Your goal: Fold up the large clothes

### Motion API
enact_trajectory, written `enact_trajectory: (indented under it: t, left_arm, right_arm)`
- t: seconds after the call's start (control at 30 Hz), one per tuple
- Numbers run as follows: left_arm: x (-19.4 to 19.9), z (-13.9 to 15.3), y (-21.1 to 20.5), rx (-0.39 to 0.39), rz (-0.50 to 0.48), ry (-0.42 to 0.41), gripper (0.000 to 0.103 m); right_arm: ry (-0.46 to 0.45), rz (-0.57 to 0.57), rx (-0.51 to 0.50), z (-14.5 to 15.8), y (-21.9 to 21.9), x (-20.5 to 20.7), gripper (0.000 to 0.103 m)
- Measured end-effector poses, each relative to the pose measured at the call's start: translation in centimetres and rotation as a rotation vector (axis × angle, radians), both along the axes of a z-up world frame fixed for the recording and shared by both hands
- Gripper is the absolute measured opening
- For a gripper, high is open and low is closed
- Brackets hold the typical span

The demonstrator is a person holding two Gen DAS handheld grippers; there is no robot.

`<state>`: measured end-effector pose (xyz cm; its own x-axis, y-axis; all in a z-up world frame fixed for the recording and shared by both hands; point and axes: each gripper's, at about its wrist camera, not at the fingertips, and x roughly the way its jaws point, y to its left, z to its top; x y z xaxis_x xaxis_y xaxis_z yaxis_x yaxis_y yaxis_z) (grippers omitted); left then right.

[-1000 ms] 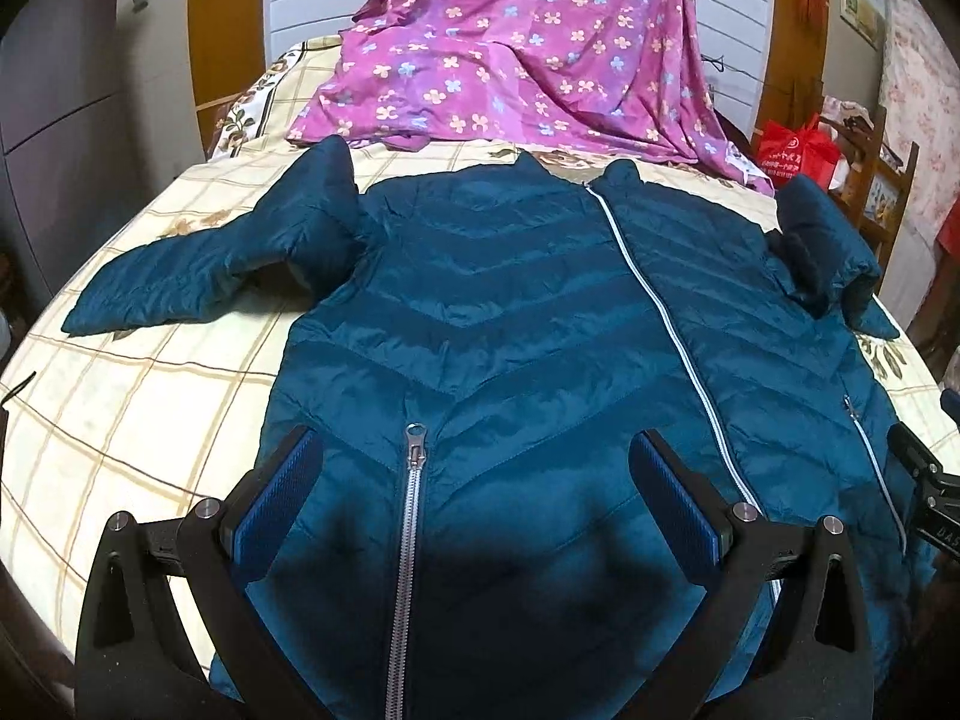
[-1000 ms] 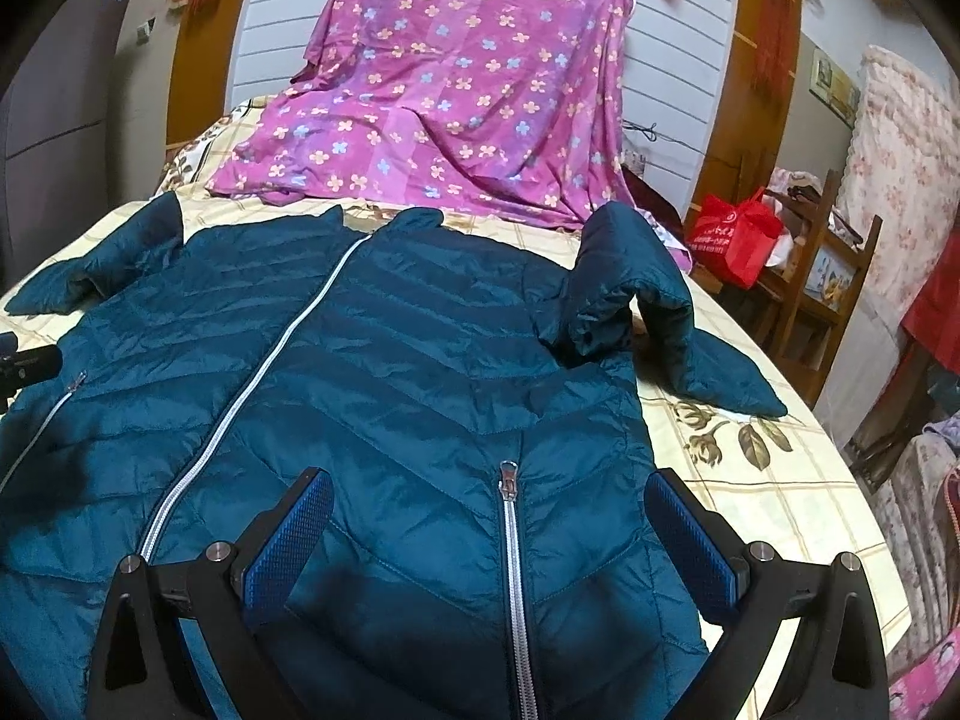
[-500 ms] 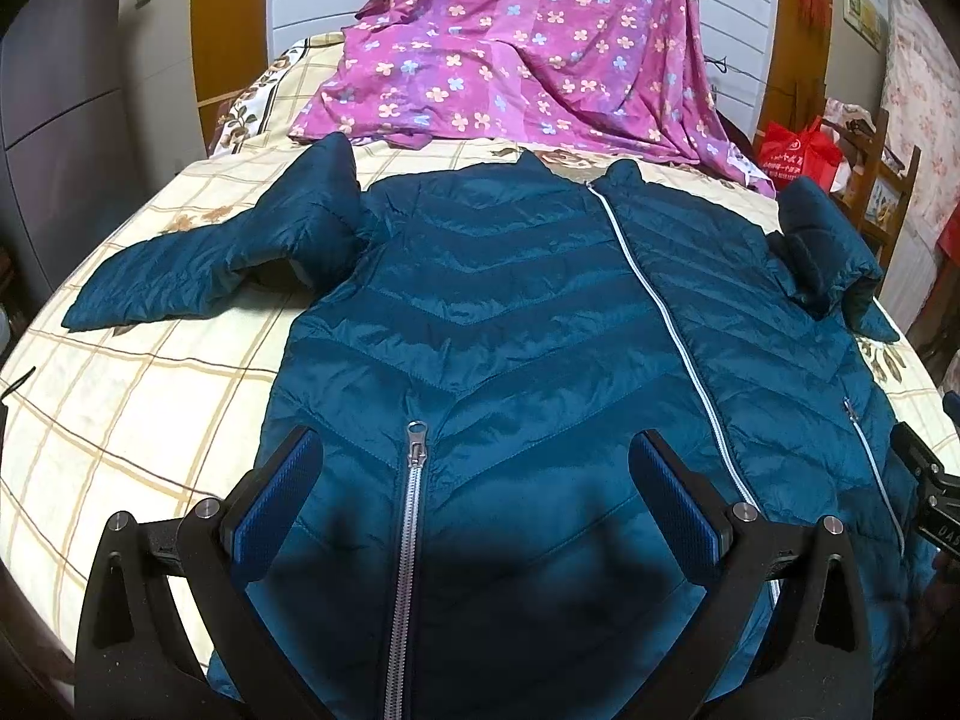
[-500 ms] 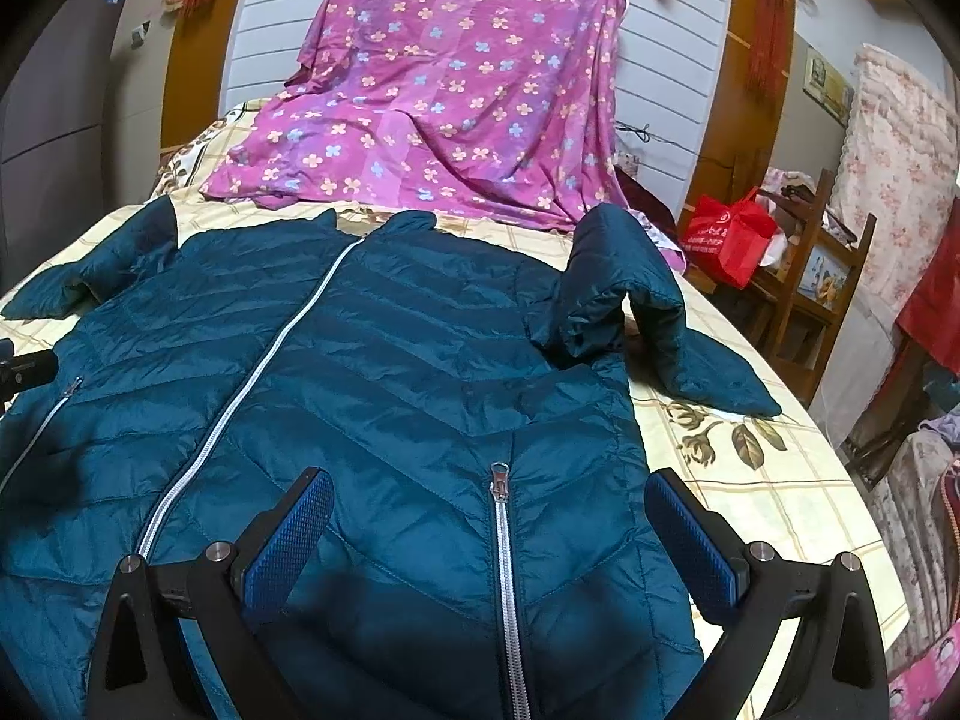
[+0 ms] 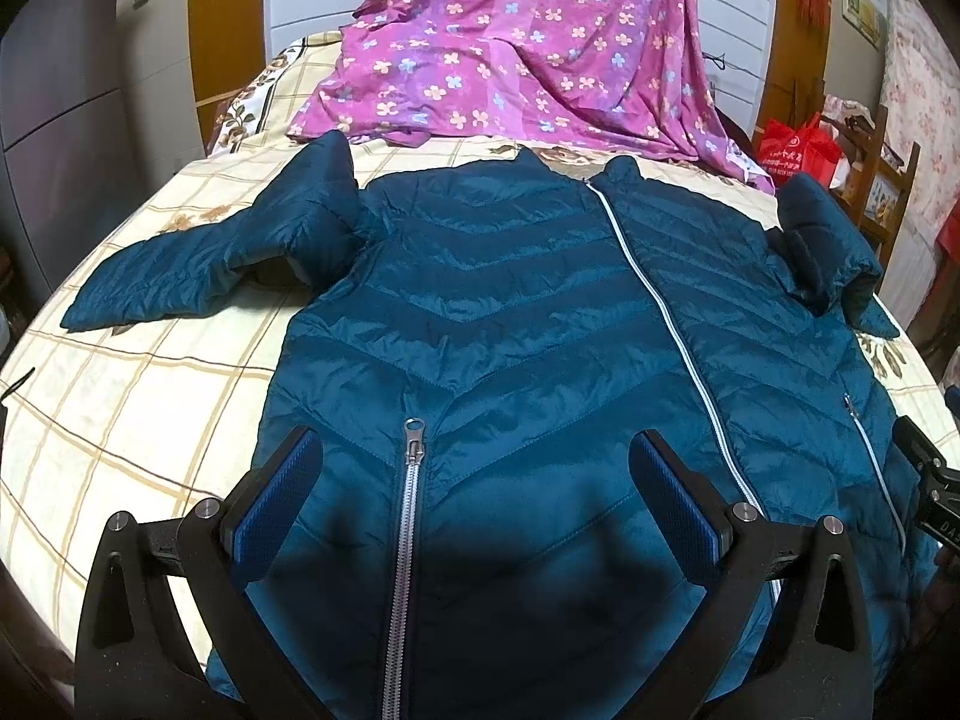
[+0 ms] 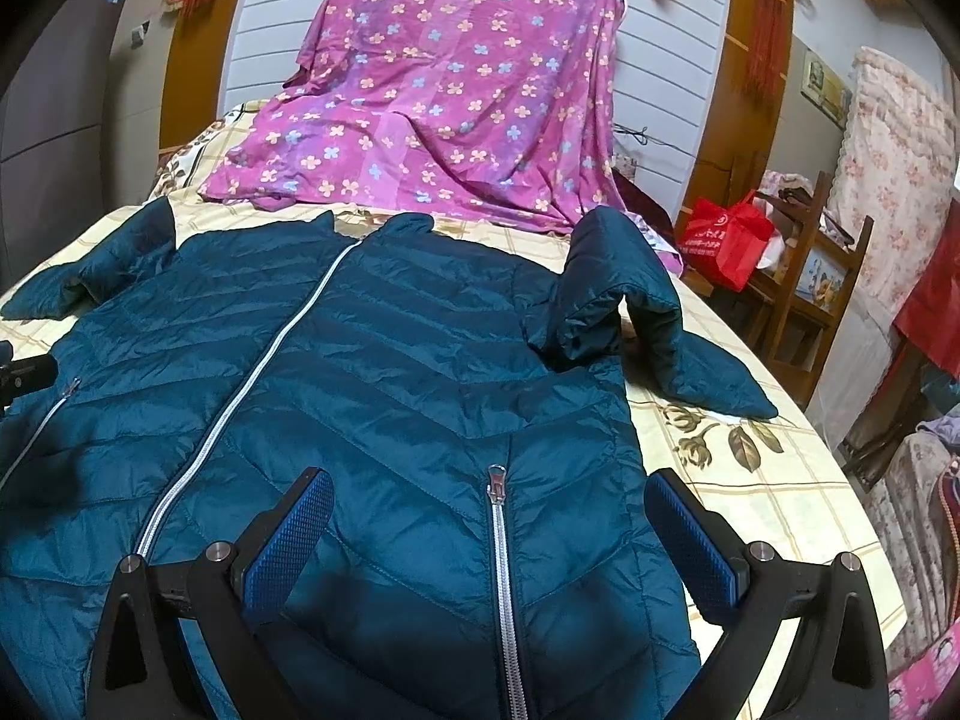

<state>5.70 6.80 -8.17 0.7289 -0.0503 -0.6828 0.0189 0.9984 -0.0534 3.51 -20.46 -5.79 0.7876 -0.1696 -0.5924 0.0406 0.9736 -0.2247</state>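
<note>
Jacket (image 5: 510, 324): flat on the bed (image 5: 138, 414), front up.
Beyond: purple floral sheet (image 5: 528, 42); red bag (image 6: 729, 234).
Left gripper (image 5: 477, 483), right gripper (image 6: 489, 525): fingers apart, empty.

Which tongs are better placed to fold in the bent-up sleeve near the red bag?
Right. The right tongs hang open on that side of the teal quilted jacket, nearer its humped sleeve.

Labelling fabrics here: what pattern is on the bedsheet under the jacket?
Cream bedsheet with brown plaid lines and floral prints; clearest in the left wrist view.

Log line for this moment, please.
jacket flat on bed, zipped | left claw open | right claw open | no fold yet
</note>
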Motion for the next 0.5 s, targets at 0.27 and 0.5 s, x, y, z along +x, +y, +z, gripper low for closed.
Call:
enact_trajectory:
  t: [0.27, 0.5]
  left_arm:
    - [-0.06, -0.03, -0.11, 0.002, 0.001, 0.002, 0.102]
    - [-0.22, -0.39, -0.53, 0.015, -0.005, 0.007, 0.102]
  right_arm:
    - [-0.009, -0.009, -0.003, 0.4, -0.54, -0.02, 0.103]
    - [-0.005, -0.014, -0.011, 0.26, -0.45, 0.06, 0.103]
